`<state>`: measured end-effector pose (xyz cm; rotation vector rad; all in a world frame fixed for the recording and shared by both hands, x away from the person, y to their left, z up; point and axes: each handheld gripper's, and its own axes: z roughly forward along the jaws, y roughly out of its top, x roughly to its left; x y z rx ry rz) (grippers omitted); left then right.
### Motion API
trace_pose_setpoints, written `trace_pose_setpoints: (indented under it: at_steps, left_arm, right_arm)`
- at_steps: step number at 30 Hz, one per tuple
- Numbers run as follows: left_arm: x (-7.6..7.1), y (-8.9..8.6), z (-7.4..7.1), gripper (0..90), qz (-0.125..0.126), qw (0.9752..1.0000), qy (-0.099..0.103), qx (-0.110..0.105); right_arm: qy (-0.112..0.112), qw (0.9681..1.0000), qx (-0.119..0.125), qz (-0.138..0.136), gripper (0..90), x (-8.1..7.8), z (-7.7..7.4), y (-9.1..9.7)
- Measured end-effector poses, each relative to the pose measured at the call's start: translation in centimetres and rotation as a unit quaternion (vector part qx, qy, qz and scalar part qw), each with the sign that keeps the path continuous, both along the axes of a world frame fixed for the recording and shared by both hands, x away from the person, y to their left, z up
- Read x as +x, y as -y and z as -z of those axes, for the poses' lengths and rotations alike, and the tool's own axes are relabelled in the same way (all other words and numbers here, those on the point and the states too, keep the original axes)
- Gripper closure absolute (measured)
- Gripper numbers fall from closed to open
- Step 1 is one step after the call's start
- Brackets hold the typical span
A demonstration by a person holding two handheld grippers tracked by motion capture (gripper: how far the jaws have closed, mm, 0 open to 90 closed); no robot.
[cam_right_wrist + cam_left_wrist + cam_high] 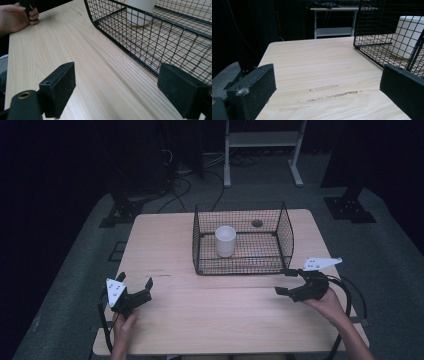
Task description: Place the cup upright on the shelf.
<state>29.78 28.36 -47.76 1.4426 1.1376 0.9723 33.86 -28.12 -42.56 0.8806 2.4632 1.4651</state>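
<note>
A black wire basket point(285, 227) stands at the middle back of the wooden table point(165, 240), and a white cup point(225, 240) sits upright inside it toward its left side. My left gripper point(135, 280) rests low over the table's front left, open and holding nothing. Its own view looks past wide-apart jaws at the basket point(372, 45) and the cup point(409, 35) behind the mesh. My right gripper point(282, 281) is open too, just off the basket's front right corner. Its view runs along the basket's front wall point(150, 20), with the cup point(140, 12) beyond.
Bare wood lies in front of the basket between the two grippers. A hand point(15, 15) gripping the other tool appears far off in the right gripper view. A white shelf frame point(262, 140) and cables stand on the floor behind the table.
</note>
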Motion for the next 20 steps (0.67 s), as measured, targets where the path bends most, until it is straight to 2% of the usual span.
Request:
trace_pose_setpoints:
  at_steps: [7, 10, 15, 20]
  left_arm:
    - [0.0, 0.0, 0.0, 0.0, 0.000, 1.0000, 0.000, 0.000]
    - [0.0, 0.0, 0.0, 0.0, 0.000, 1.0000, 0.000, 0.000]
    - [0.0, 0.0, 0.0, 0.0, 0.000, 1.0000, 0.000, 0.000]
    - [0.0, 0.0, 0.0, 0.0, -0.001, 1.0000, 0.000, -0.001]
  right_arm:
    - [0.007, 0.9998, 0.013, 0.014, 14.0, -1.3, 0.7, 0.7]
    - [0.012, 0.9997, 0.009, 0.020, 14.0, -1.7, 1.0, 0.9]
    - [0.017, 0.9991, 0.021, 0.034, 14.0, -2.6, 1.6, 1.2]
    - [0.035, 0.9971, 0.039, 0.055, 13.8, -3.8, 2.1, 1.5]
